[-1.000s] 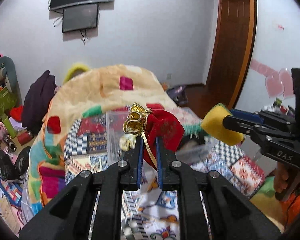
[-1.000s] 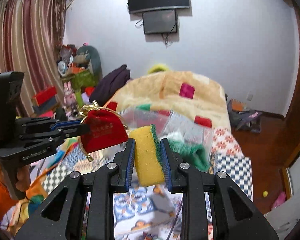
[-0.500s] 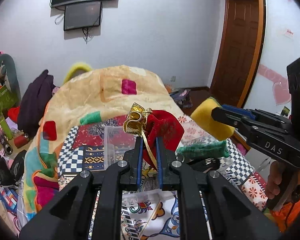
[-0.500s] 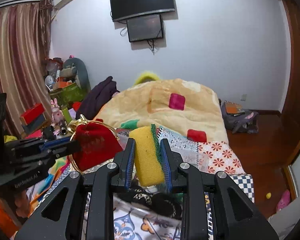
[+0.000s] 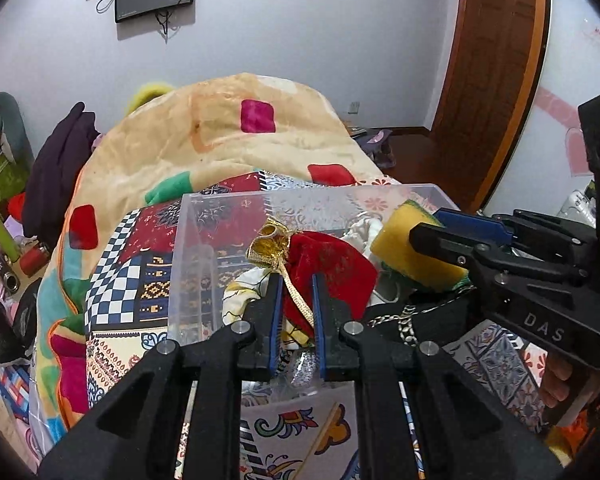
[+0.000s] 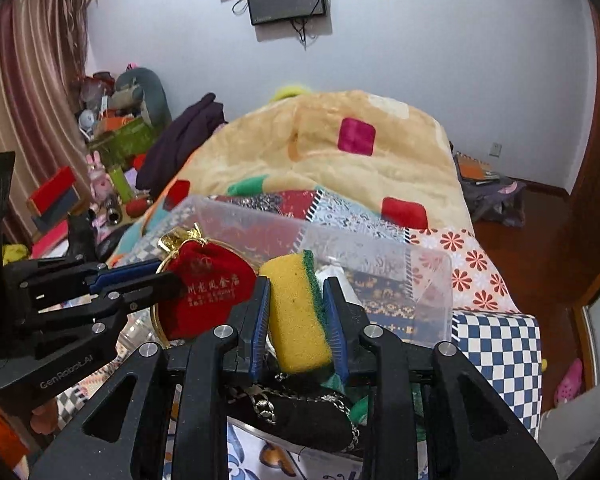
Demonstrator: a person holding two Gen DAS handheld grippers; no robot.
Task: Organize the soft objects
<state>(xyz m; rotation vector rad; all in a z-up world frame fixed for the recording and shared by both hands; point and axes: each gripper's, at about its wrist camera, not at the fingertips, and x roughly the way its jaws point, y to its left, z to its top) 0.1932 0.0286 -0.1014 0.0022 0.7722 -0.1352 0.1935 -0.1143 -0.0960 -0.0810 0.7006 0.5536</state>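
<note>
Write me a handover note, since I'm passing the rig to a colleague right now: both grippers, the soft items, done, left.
Left hand-held gripper: shut on the red pouch, held over the clear bin.
Right hand-held gripper: shut on the yellow sponge, also over the bin.
Already in the bin: a black chain-strap bag, white cloth.
Done: both items carried to the bin.
Left: release each into it.
</note>
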